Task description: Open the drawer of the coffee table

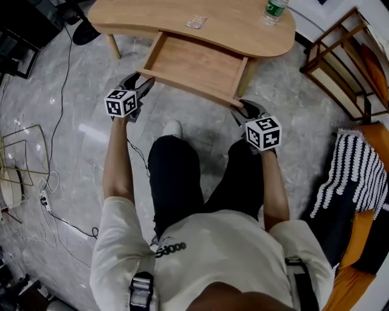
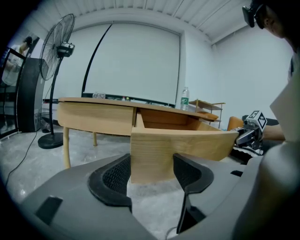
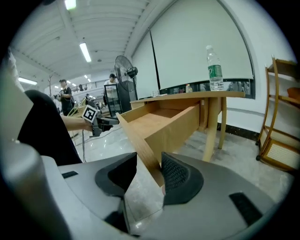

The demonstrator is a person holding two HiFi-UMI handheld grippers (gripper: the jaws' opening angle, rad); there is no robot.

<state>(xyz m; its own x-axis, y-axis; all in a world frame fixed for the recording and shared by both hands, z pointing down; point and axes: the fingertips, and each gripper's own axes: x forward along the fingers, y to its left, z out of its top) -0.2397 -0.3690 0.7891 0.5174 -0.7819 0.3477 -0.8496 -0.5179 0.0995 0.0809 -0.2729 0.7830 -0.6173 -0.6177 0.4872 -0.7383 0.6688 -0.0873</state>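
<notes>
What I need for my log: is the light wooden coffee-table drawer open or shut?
Open: the light wooden drawer sticks out from under the curved wooden tabletop, bare inside showing.

Water bottle point(image 1: 275, 10), green label, upright. Small flat packet point(image 1: 196, 22) lies to its left. Wooden shelf rack point(image 1: 340, 67) stands at right on grey stone floor point(image 1: 79, 79). Black-and-white fringed cloth point(image 1: 343, 176) draped over orange seat point(image 1: 358, 237). Black cable point(image 1: 65, 73) trails across floor at left. Pedestal fan point(image 2: 57, 47) stands before white screen point(image 2: 136, 65).
</notes>
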